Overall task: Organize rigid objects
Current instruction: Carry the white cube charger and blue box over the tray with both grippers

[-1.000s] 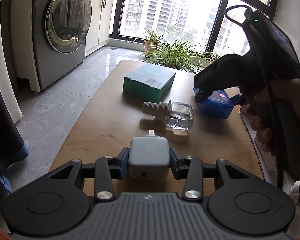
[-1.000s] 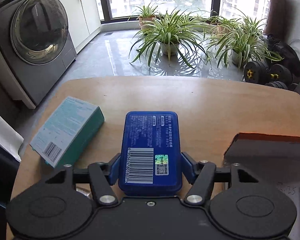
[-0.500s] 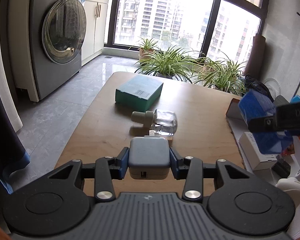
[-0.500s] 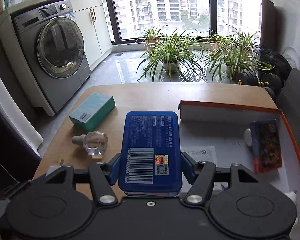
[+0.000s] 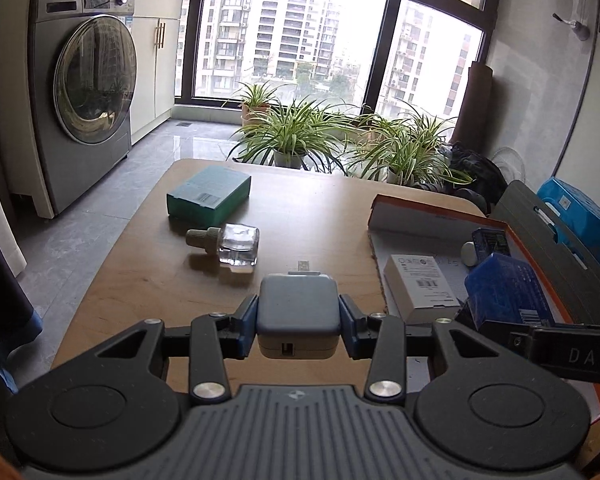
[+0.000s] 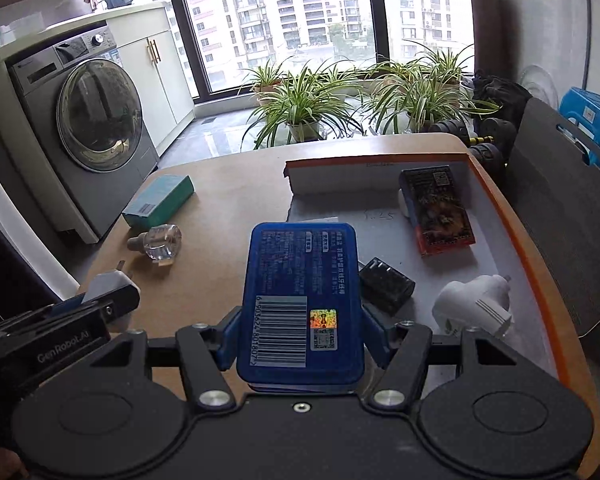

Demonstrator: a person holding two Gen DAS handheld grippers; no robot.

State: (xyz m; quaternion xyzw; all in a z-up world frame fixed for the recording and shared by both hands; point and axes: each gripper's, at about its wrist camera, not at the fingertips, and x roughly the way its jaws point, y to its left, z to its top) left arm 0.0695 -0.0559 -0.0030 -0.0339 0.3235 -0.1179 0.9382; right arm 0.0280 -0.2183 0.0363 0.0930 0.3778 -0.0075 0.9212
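My left gripper is shut on a grey charger plug, held above the wooden table. My right gripper is shut on a blue flat tin, held over the near left part of the orange-rimmed white tray. The tin also shows at the right in the left wrist view. A teal box and a clear glass bottle lie on the table's left half.
The tray holds a dark printed box, a black adapter, a white plug and a white carton. A grey chair back stands right of the table. A washing machine and potted plants stand beyond.
My right gripper has carried the blue tin back from the table's middle to over the tray. My left gripper has lifted and drawn back with the charger.
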